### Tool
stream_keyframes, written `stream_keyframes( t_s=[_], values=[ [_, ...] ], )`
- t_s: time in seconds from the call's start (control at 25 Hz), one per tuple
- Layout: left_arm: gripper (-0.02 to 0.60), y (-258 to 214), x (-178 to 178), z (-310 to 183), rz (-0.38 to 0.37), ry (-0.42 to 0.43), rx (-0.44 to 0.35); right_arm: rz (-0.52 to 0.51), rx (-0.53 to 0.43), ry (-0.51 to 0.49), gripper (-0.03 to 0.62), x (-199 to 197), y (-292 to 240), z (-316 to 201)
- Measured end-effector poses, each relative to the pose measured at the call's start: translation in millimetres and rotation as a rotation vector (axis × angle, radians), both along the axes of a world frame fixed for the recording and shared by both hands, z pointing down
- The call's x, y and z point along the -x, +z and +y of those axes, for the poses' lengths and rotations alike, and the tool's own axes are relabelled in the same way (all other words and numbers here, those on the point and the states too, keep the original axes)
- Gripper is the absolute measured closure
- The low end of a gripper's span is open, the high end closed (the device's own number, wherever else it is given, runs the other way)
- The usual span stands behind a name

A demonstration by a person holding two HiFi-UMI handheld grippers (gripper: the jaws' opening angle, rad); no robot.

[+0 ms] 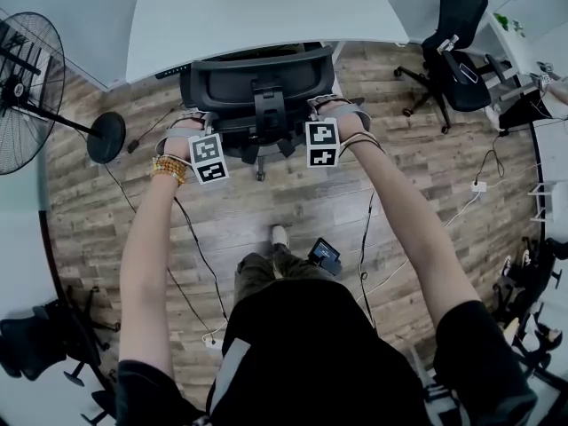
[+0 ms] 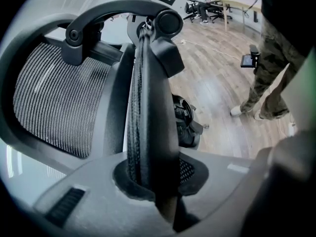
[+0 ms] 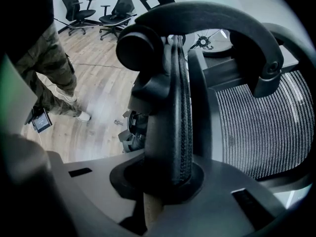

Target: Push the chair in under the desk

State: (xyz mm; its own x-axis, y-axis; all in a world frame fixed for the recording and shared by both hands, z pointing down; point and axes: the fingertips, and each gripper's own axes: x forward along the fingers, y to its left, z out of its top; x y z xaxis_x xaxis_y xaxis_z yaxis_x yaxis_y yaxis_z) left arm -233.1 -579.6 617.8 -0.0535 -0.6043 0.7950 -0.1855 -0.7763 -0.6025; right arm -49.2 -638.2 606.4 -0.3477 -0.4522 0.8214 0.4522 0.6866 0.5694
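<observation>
Chair (image 1: 257, 82): upper centre of head view. Its seat end is tucked below the near edge of the white desk (image 1: 266, 16); the back is on the person's side.

Left gripper (image 1: 182, 130): jaws clamped on a narrow upright padded strip at the chair's left side. Right gripper (image 1: 342, 114): clamped the same way on the matching strip at the right. Armrest or back rim, cannot tell which.

Mesh back (image 2: 54, 102) sits beside the left grip, toward frame left.

Handling, judged:
- Frame looks rigid plastic and should pass a push straight through.
- Padding and mesh are soft and will give, so hold the framed strips, not the mesh.
- Likely rolls readily on the wood floor (image 1: 293, 202), and the seat may swivel.
- Even pressure from both sides should keep it straight.
</observation>
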Motion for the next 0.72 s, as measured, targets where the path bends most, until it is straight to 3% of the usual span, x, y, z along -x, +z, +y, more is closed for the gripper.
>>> stream_keyframes(
  t_s=[0.2, 0.72],
  values=[
    [0.528, -5, 16, -29, 0.002, -0.003, 0.011, 0.001, 0.009, -0.002, 0.554, 17, -5, -30],
    [0.528, 3, 17, -32, 0.001, -0.011, 0.002, -0.001, -0.003, -0.012, 0.553, 18, 3, -35]
  ],
)
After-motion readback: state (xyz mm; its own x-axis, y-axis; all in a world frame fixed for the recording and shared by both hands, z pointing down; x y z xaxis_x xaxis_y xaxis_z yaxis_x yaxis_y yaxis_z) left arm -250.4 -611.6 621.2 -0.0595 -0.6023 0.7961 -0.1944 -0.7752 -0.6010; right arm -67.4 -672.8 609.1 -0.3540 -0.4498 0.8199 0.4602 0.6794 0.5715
